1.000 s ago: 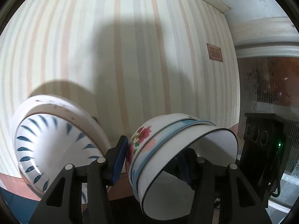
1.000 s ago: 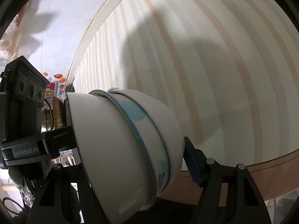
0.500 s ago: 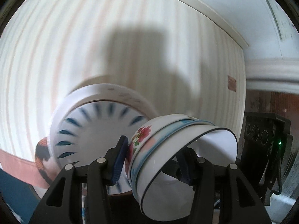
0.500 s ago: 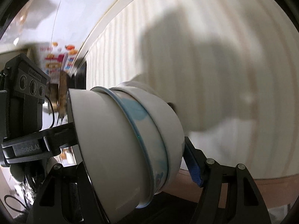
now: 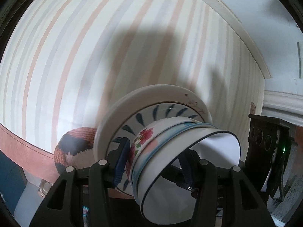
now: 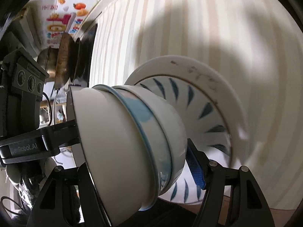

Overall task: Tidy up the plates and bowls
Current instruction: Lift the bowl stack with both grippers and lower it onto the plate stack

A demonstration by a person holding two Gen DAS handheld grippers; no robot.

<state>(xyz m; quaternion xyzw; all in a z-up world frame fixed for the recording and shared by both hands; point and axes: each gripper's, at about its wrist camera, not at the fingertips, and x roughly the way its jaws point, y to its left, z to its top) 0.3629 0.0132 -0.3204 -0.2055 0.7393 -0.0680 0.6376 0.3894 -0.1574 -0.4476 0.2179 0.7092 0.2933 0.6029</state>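
A nested stack of bowls [image 5: 170,147] (flowered, blue-rimmed and plain white) is held between both grippers, tipped on its side. My left gripper [image 5: 153,162] is shut on the stack, one finger inside the white bowl. My right gripper [image 6: 132,155] is shut on the same stack [image 6: 128,140] from the other side. Just beyond the stack stand a white plate [image 5: 147,98] and a blue-leaf patterned dish [image 5: 155,113], also seen in the right wrist view [image 6: 204,102]. I cannot tell whether the stack touches them.
A striped tablecloth [image 5: 75,56] fills the background. A red-brown patterned bowl [image 5: 75,145] sits left of the plate. The other gripper's camera body [image 5: 269,147] is at right. Pans [image 6: 66,54] hang at the upper left in the right wrist view.
Both grippers swung with the bowl stack toward the white plate and blue-leaf dish, which now sit directly behind the stack. The red-brown bowl came further into view.
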